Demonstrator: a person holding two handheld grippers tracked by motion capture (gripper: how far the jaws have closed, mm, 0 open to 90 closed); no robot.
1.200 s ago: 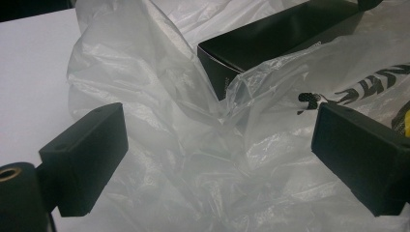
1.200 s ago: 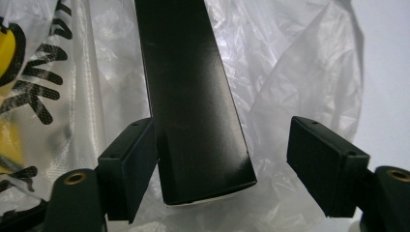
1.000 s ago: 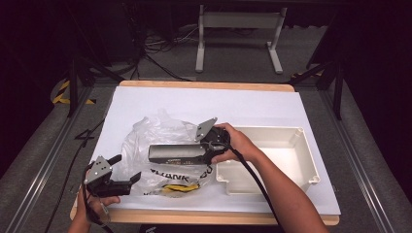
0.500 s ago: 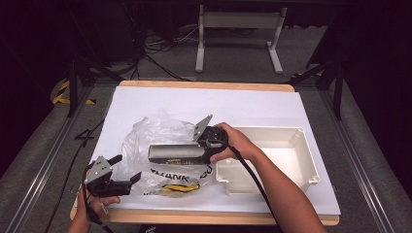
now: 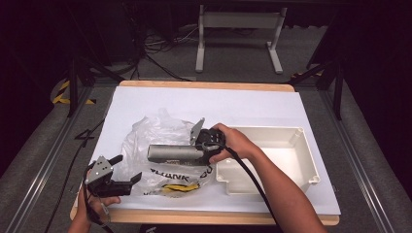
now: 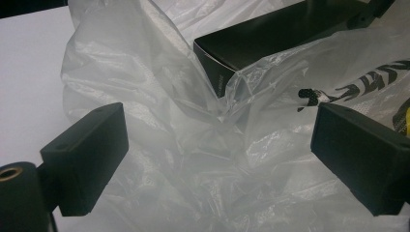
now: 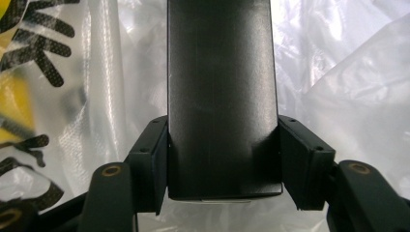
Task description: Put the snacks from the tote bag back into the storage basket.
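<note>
White-covered table (image 5: 145,104), dark room behind. Near edge: left gripper (image 5: 127,171) is held with jaws apart at the plastic bag (image 5: 145,141), likely to steady it. Farther in, the long box (image 5: 172,153) is clamped endwise by the right gripper (image 5: 197,150), lying over the bag beside the tray (image 5: 306,145). Clamp contact is confirmed by the right gripper view; the box's far end among the bag folds, by the left gripper view.

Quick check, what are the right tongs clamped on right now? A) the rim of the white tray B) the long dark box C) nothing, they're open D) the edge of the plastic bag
B: in the right gripper view the right tongs press both sides of the long dark box, which hangs over the plastic bag, apart from the white tray.
</note>
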